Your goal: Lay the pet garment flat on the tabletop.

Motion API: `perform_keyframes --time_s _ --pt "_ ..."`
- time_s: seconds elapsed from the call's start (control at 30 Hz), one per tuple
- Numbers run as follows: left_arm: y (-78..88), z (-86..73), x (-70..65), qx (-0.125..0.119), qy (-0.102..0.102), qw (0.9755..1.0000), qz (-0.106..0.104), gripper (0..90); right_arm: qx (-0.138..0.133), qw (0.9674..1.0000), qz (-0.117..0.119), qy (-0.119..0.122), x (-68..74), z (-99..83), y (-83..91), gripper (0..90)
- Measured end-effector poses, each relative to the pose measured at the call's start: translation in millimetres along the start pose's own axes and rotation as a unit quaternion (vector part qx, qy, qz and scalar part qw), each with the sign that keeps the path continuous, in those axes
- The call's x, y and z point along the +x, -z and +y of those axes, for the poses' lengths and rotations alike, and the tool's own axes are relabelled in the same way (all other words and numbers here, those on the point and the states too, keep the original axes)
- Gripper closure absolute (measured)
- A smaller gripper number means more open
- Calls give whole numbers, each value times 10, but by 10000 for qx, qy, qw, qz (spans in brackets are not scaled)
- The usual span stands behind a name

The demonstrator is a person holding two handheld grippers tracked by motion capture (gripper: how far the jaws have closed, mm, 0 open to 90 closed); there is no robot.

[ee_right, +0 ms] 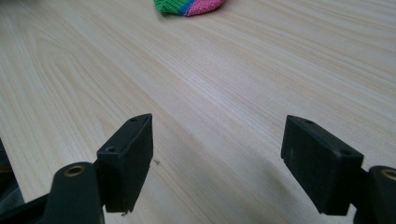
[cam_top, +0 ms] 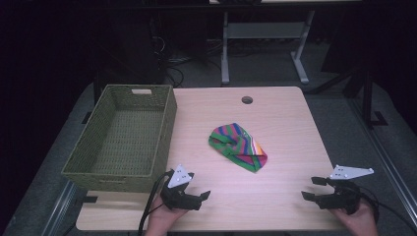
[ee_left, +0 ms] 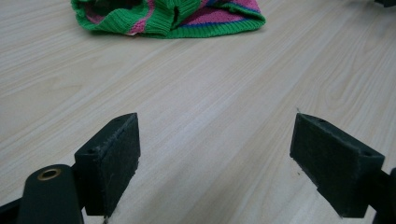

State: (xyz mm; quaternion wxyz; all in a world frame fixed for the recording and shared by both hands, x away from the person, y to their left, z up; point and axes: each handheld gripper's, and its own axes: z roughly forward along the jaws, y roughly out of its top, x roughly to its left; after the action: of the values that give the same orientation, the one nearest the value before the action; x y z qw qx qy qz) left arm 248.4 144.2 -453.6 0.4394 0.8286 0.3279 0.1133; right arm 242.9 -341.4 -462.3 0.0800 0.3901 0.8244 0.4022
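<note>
Striped knit cloth point(cam_top: 237, 146) lies unobstructed beside basket point(cam_top: 124, 137).

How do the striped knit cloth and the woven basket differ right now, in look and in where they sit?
The striped knit cloth is soft, crumpled and many-coloured with green edging; the woven basket is stiff, rectangular and plain olive green. The cloth lies mid-table, between and ahead of the left gripper and right gripper; the basket stands at the left edge, overhanging it. The cloth is much smaller than the basket. Both are untouched, and both grippers are open.
</note>
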Motion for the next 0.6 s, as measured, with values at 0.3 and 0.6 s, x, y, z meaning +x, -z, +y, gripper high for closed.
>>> perform_keyframes --time_s 0.3,0.6 --pt "2 -1 -15 -43 -11 10000 -47 157 -49 10000 6 19 -9 -6 15 249" --pt "24 -7 -8 -97 -7 9999 -75 156 -133 9999 47 81 41 100 -3 221"
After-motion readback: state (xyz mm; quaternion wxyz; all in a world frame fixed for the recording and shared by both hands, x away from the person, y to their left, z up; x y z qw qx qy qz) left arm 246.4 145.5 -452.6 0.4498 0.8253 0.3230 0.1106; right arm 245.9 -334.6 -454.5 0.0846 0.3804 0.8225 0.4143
